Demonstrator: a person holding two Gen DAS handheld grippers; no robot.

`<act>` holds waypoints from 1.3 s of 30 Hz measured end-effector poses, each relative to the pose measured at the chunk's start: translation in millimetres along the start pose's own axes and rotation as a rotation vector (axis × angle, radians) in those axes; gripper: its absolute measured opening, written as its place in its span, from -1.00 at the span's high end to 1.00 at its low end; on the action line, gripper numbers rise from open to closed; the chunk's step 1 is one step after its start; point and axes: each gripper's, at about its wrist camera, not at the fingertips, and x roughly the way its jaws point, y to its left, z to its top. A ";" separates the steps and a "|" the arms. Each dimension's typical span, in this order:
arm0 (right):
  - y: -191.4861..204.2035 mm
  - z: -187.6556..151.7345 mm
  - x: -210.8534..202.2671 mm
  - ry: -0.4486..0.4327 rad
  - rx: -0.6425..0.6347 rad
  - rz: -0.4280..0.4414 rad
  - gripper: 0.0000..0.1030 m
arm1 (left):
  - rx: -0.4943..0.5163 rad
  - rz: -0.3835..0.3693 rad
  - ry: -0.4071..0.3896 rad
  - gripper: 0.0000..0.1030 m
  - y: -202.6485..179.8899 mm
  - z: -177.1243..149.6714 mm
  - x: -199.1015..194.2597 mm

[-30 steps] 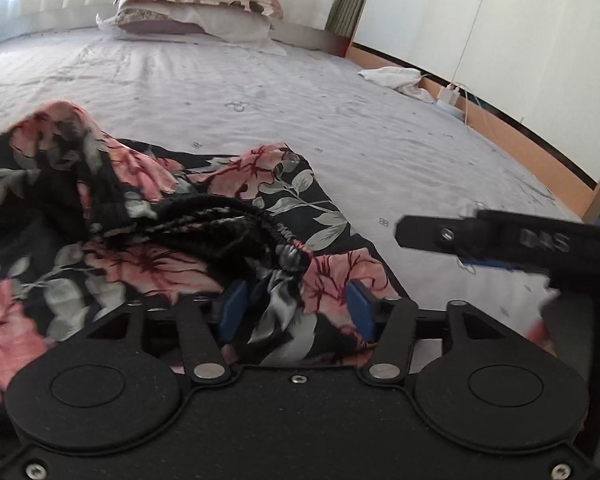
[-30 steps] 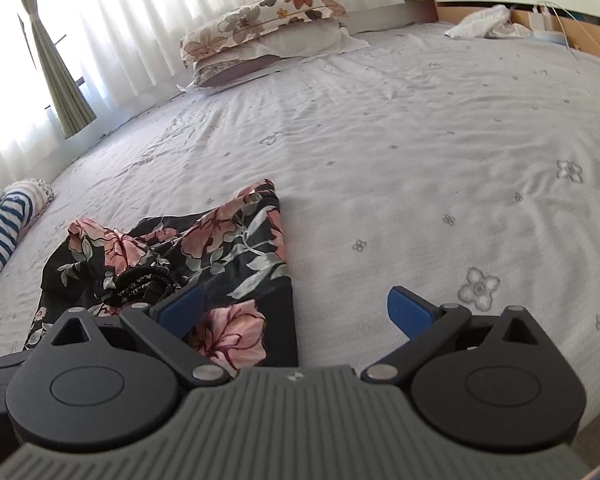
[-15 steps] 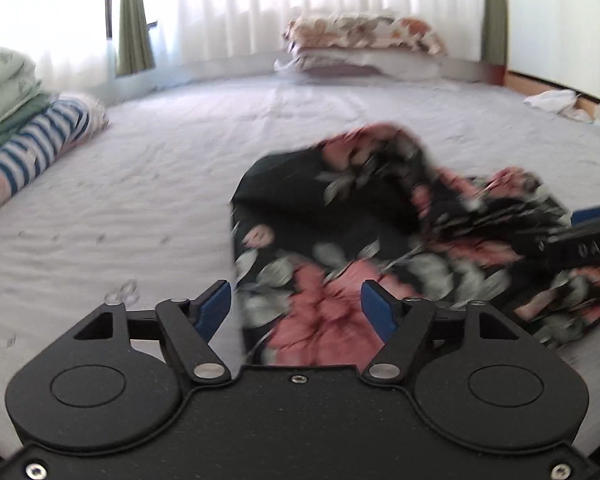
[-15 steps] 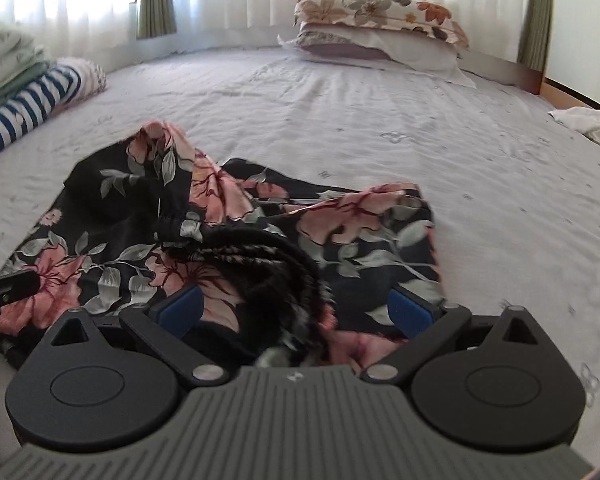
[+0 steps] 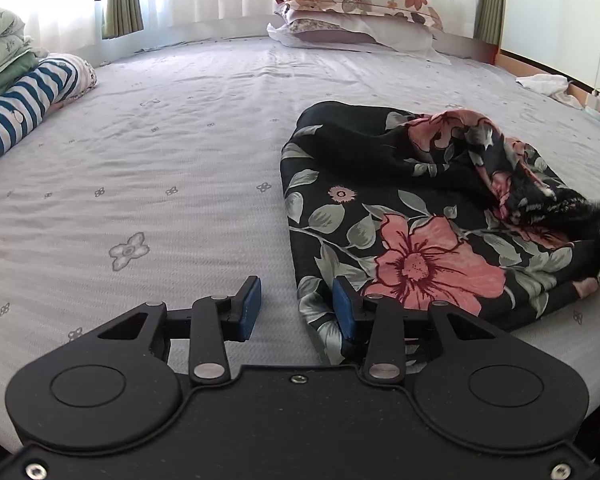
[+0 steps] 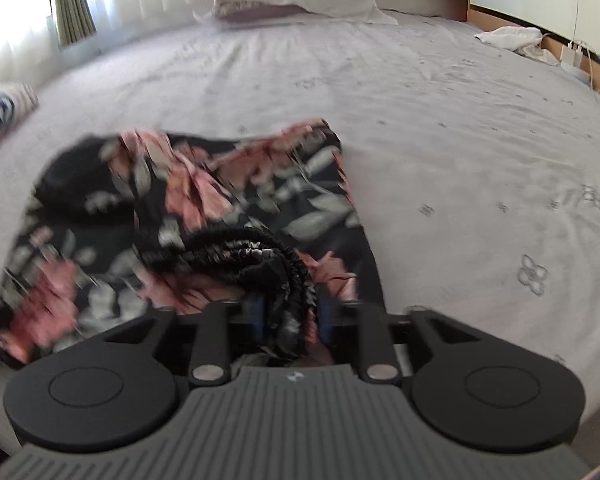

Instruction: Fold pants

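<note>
Pants, black silky floral-print (image 5: pixel 416 216), lie crumpled on pale grey bed sheet (image 5: pixel 148 168); we see no fold done. Left gripper (image 5: pixel 296 312) jaws closing at hem edge; right gripper (image 6: pixel 290 316) jaws closing around gathered waistband (image 6: pixel 260 256).

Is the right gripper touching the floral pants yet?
Touching. In the right wrist view the right gripper is closing with the floral pants' bunched waistband wedged between its blue pads.
</note>
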 end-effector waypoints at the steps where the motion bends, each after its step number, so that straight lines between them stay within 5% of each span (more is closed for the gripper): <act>1: 1.1 -1.8 -1.5 -0.010 -0.015 -0.045 -0.56 | 0.006 0.002 -0.002 0.26 0.1 -0.4 -0.1; 4: 4.4 0.1 -19.8 -0.101 -0.046 -0.078 -0.63 | 0.009 0.004 -0.007 0.26 -2.4 -0.6 1.8; 9: 30.9 13.3 -41.2 -0.197 -0.109 0.134 -0.63 | 0.013 0.001 -0.018 0.25 -2.5 -3.8 -0.1; 15: 77.4 27.9 1.7 -0.017 -0.199 0.336 -0.43 | 0.006 -0.008 -0.025 0.25 -0.3 -6.3 -0.6; 18: 68.4 47.4 30.2 -0.019 -0.191 0.246 -0.18 | 0.010 -0.011 -0.032 0.25 -0.1 -7.9 -1.1; 23: 38.5 86.3 41.1 -0.187 -0.123 -0.183 -0.29 | -0.002 -0.025 -0.041 0.25 4.6 -10.5 -1.8; 26: 29.5 90.4 28.4 -0.213 -0.093 -0.172 -0.52 | -0.004 -0.034 -0.043 0.25 6.7 -11.0 -2.2; 30: 45.6 87.3 12.8 -0.206 -0.143 -0.083 -0.60 | -0.009 -0.065 -0.035 0.25 10.0 -9.3 -6.4; 32: 62.5 89.6 9.5 -0.176 -0.180 0.017 -0.61 | -0.083 -0.155 -0.016 0.25 24.5 2.9 -11.3; 34: 86.1 81.6 5.8 -0.133 -0.239 0.130 -0.61 | -0.159 -0.236 -0.032 0.24 44.2 23.5 -12.8; 39: 131.1 26.7 2.5 -0.054 -0.298 0.326 -0.50 | -0.195 -0.274 -0.041 0.07 76.4 87.6 20.9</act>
